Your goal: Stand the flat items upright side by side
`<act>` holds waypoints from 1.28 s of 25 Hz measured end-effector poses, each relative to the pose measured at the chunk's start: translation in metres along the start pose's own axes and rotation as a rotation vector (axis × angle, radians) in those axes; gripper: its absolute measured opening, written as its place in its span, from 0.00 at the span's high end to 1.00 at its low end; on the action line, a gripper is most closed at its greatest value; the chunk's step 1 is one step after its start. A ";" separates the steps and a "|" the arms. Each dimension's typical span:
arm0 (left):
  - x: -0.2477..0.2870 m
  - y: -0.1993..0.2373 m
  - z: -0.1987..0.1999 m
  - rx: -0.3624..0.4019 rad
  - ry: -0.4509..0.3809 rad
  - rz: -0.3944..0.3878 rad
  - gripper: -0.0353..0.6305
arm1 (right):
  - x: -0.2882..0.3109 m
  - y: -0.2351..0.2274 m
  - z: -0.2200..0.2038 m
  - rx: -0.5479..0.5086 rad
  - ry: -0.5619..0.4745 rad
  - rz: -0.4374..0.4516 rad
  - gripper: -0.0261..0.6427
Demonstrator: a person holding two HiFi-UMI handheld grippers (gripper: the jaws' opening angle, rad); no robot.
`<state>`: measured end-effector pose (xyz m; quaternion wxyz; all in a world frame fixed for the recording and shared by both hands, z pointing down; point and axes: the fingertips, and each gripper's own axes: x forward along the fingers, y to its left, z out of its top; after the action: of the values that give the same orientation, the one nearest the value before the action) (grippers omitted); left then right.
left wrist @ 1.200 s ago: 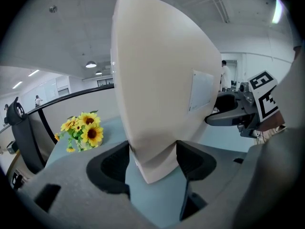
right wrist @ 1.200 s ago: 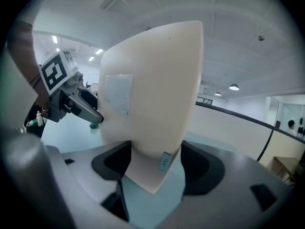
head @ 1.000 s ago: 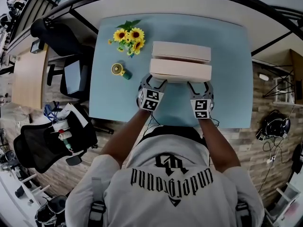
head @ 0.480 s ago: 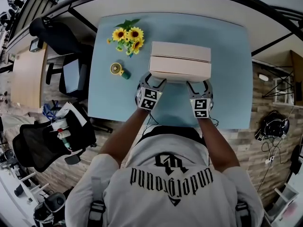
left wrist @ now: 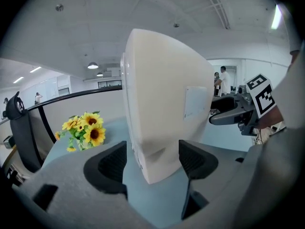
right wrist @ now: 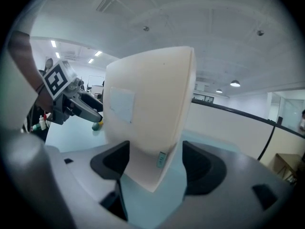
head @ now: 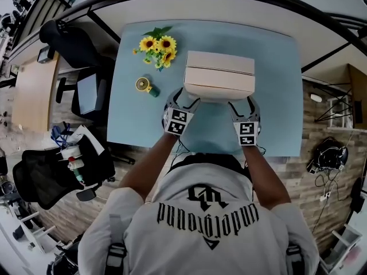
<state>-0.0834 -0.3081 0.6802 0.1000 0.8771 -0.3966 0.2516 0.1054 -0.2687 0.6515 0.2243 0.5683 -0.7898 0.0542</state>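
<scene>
Straddling left end of near box (left wrist: 162, 104) with left gripper (left wrist: 152, 159), fingers (left wrist: 112, 163) just opening out, now wide, showing gap either side, not pinching. Doing same at right end with right gripper (right wrist: 155, 161), fingers also just opening, wide, box end between them but not gripped. Standing upright on blue bench (head: 275, 96), near box right up against second box (head: 220, 62) just beyond fingers, side by side. Sitting off beyond left fingers: sunflowers (head: 159, 44) and small yellow roller thing (head: 144, 85), well apart from boxes.
</scene>
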 end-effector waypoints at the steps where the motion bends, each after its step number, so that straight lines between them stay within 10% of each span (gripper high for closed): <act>1: -0.006 0.001 0.002 0.001 -0.010 0.002 0.42 | -0.006 0.000 0.003 0.003 -0.005 -0.005 0.44; 14: -0.112 -0.033 0.055 -0.072 -0.196 0.012 0.48 | -0.111 0.010 0.046 0.014 -0.139 -0.007 0.54; 32: -0.264 -0.256 0.065 -0.038 -0.380 0.004 0.85 | -0.351 0.040 0.009 -0.011 -0.278 0.154 0.92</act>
<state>-0.0162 0.0083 0.4938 0.0394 0.9060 -0.4149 0.0739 0.1548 0.0483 0.5038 0.1112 0.5068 -0.8548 -0.0120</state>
